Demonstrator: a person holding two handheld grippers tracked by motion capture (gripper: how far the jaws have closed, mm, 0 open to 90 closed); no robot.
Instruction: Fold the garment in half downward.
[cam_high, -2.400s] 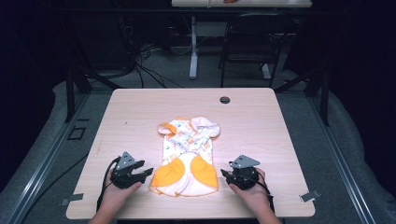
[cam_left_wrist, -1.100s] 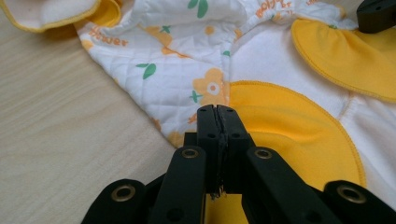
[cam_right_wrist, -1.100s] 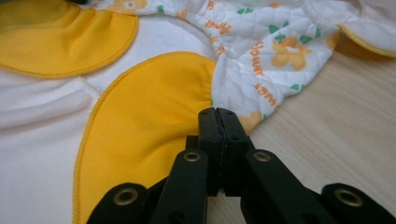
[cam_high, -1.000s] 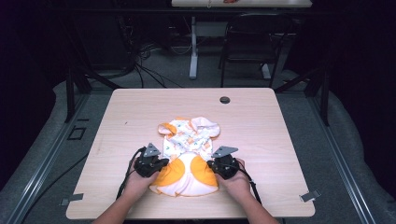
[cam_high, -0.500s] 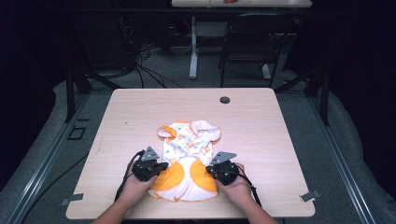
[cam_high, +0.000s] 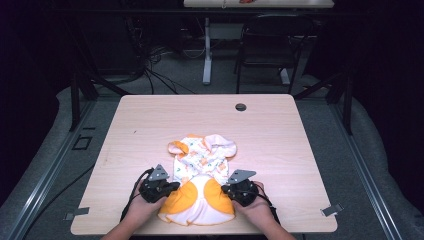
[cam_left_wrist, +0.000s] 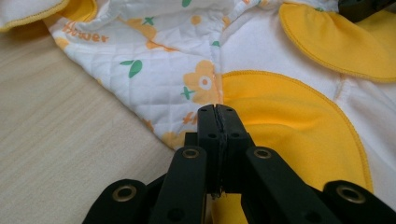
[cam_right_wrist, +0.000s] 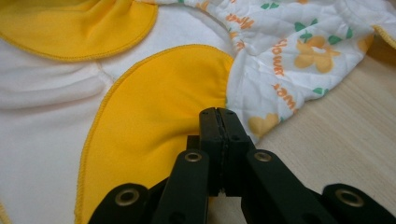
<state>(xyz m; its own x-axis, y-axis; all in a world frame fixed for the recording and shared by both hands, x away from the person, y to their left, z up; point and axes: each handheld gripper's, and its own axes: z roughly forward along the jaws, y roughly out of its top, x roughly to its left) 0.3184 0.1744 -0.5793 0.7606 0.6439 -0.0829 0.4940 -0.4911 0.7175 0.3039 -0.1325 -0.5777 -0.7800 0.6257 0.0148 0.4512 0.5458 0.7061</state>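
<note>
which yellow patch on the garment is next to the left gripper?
The yellow patch on the garment's left side in the high view, beside the left gripper. Its twin lies by the right gripper.

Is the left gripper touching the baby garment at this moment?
Touching. In the left gripper view the left gripper has its jaws shut with the tips lying on the baby garment, where the flower print meets the orange patch.

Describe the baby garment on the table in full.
The baby garment is soft quilted white cloth printed with orange flowers, green leaves and orange lettering. Its near end bears two big rounded yellow-orange patches; its far end is rumpled, with orange-lined openings. It lies flat on the wooden table, near the front edge. The left gripper and right gripper, both shut, meet it at either side of the patches.
</note>
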